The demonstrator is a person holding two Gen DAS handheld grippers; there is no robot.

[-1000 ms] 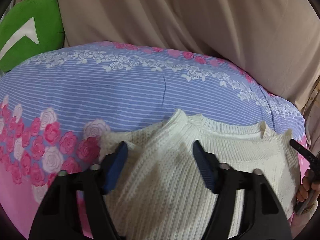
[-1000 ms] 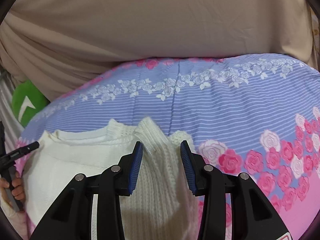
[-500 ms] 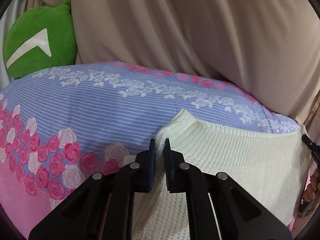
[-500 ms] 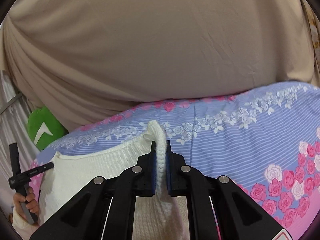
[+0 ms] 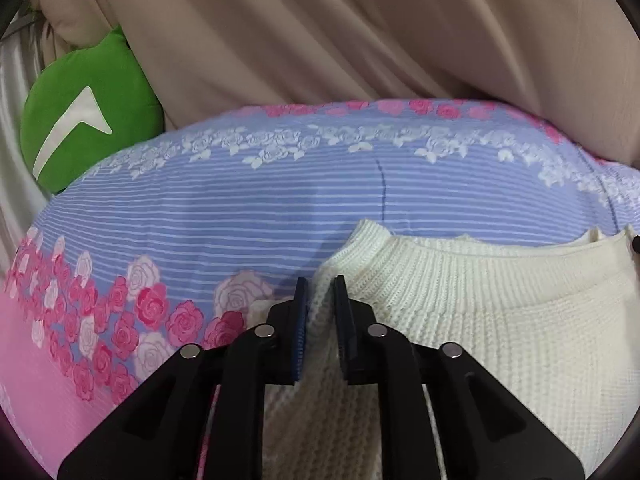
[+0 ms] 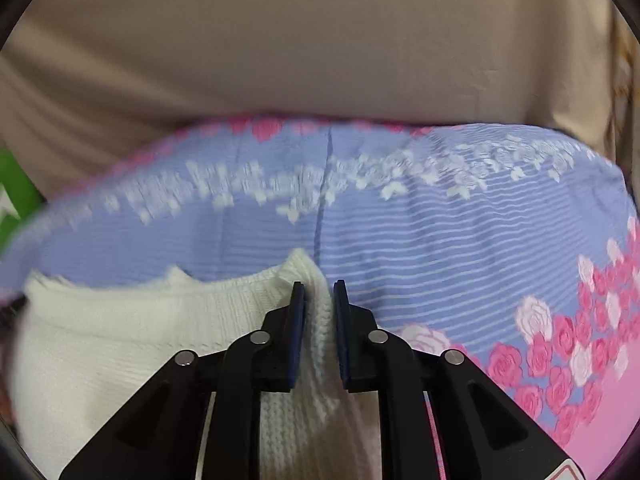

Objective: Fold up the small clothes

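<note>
Pinching a fold of knit between its blue pads, the left gripper [image 5: 321,294] is clamped on one corner of the single cream sweater [image 5: 480,320]; the right gripper [image 6: 319,300] is clenched the same way on the opposite corner. That makes two grippers and one garment, which lies spread between them on the bedsheet [image 5: 240,216], its ribbed edge facing away. The sheet is blue with thin white stripes, pink roses nearer and a white rose band farther off. One green cushion [image 5: 84,112] sits at the far left, and a beige curtain [image 5: 360,32] hangs behind.
</note>
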